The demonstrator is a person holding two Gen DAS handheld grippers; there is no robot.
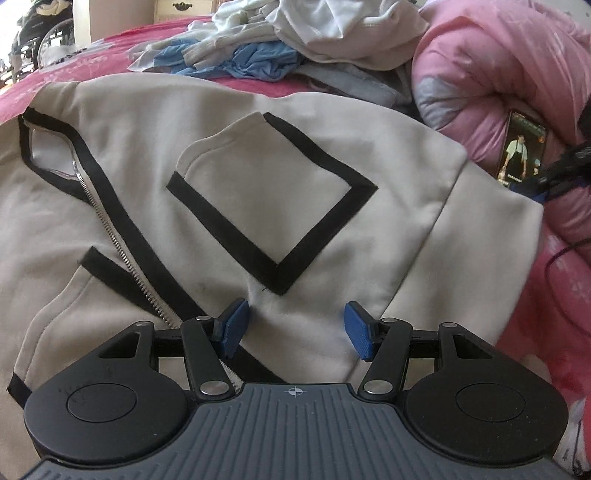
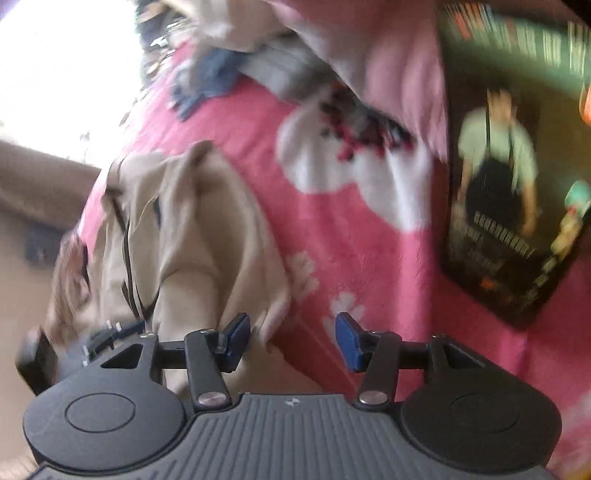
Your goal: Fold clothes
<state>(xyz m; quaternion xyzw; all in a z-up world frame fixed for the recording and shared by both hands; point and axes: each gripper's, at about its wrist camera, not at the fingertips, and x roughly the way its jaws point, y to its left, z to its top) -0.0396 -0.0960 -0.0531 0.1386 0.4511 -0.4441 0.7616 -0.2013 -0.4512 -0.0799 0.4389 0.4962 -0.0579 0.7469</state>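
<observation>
**Jacket on the bed, both grippers spread**

A big pink bed (image 1: 576,295) fills the scene. It has white shapes printed on it, seen best in the right wrist view.

A fat pink quilt (image 1: 498,74) is rolled up on the far right of the bed.

The jacket (image 1: 332,177) is the next biggest thing. It is cream with black bands and lies spread out flat on the near part of the bed. A square pocket (image 1: 266,195) with black trim sits in the middle of it. A silver zip (image 1: 122,254) runs down its left part. In the right wrist view the jacket is bunched up at the left, and that view is blurred.

A pile of clothes (image 1: 295,33), white and blue, lies far off behind the jacket.

A phone (image 1: 522,147) leans on the quilt, just right of the jacket. Its screen is lit and shows a person.

The left gripper (image 1: 297,326) hangs over the near part of the jacket. Its jaws are spread apart with only flat cloth below them.

The right gripper (image 2: 291,341) hangs over the jacket's edge and the pink bed. Its jaws are spread too, and pinch nothing.
</observation>
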